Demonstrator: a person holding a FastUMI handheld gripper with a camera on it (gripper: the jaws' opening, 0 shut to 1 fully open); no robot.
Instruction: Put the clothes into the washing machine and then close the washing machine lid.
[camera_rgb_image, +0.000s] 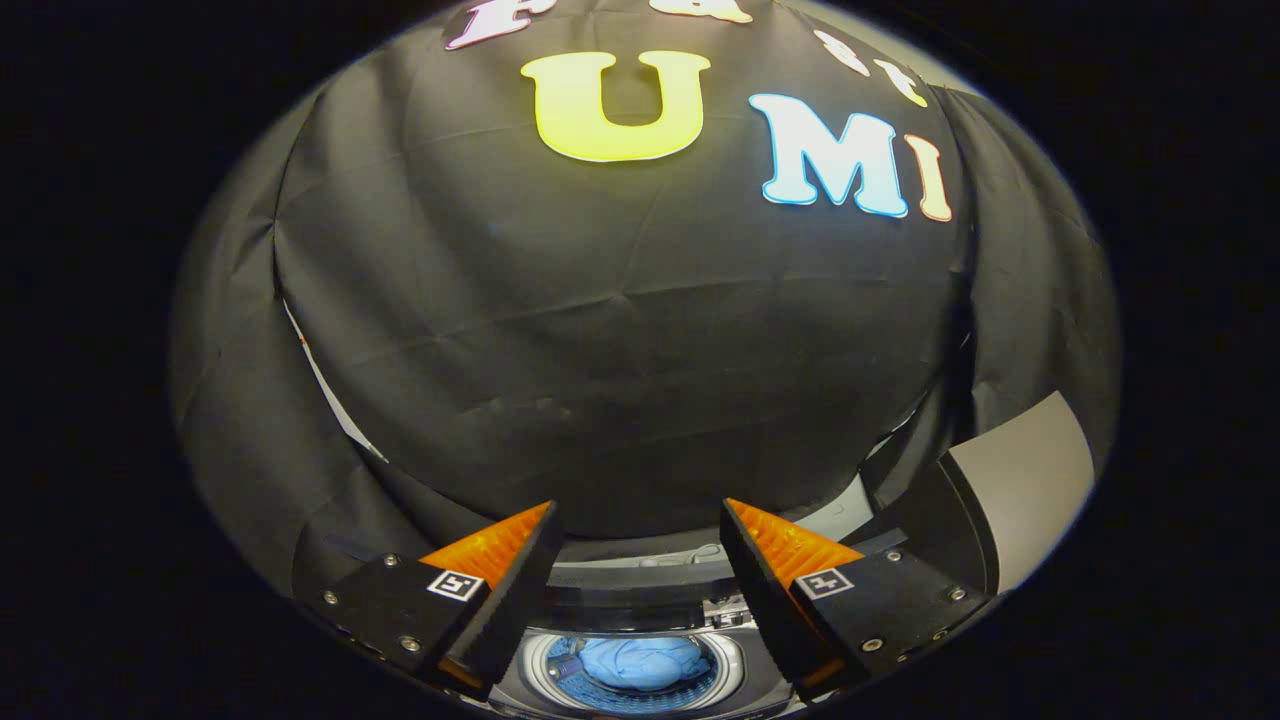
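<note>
Clothes in, lid waiting.
I am holding the gripper (637, 590) empty, fingers spread, above blue clothes (632, 662) lying in the drum (530, 668); closing remains.

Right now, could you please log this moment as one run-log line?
tool: open, empty, above washing machine drum | blue garment: inside drum | lid: raised, not yet closed

Washing machine (640, 600) lid raised, blue clothes (630, 662) lying bunched inside drum (535, 672)
</note>
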